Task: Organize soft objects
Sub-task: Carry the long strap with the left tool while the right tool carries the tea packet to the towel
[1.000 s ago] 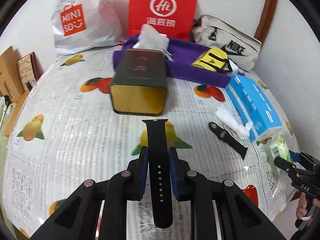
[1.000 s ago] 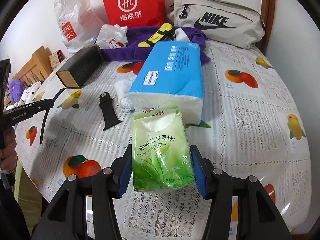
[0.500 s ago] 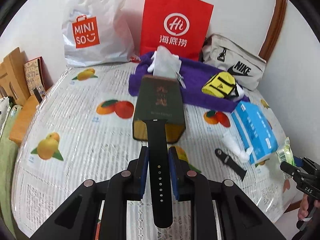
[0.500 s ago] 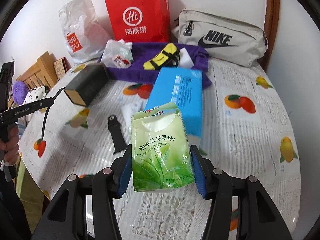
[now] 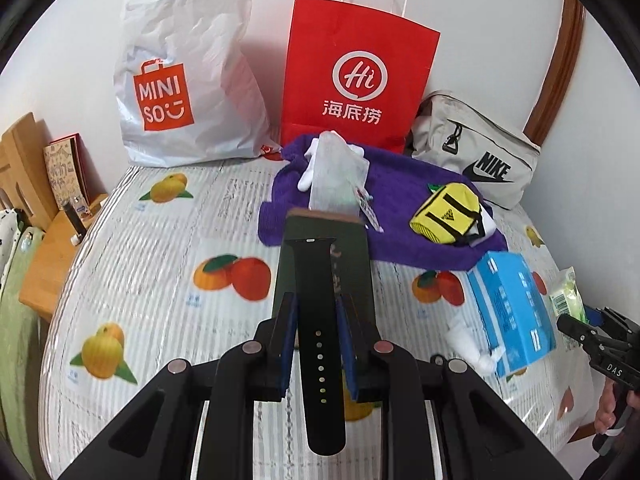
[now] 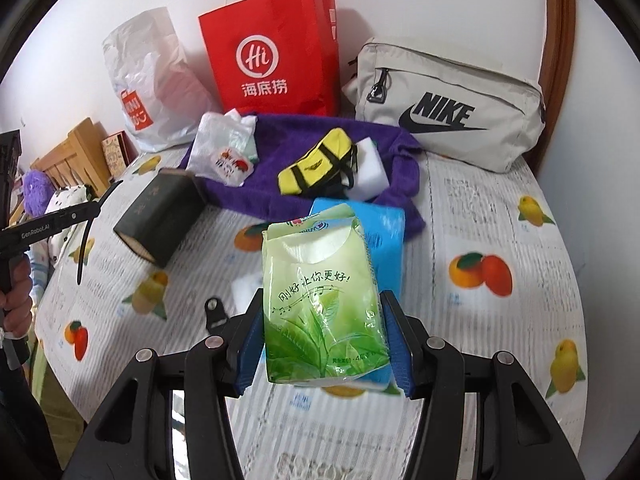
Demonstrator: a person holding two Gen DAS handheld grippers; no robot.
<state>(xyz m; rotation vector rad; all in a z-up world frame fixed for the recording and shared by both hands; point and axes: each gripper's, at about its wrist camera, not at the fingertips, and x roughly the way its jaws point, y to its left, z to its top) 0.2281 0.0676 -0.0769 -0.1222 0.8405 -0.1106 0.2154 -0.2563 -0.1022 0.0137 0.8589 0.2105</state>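
We count two watch straps: left tongs (image 5: pixel 316 328) pinch one long black rubber watch strap (image 5: pixel 320 344); right tongs (image 6: pixel 322 332) clamp one green tissue pack (image 6: pixel 324 300) above the surface (image 6: pixel 500 320). Only right view shows the short black strap piece (image 6: pixel 214 312).

Home: table w/ fruit-print cloth (image 5: pixel 168 240), shopping bags (image 5: pixel 356 72), Nike pouch (image 6: pixel 448 108) by the wall.

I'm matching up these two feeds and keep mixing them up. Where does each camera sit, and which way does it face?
Left wrist: sits on the left gripper, looking down over its held watch strap toward the wall; the person's other hand shows.
Right wrist: sits on the right gripper, over its green tissue pack; a hand shows.
Shared: red bag, purple towel.
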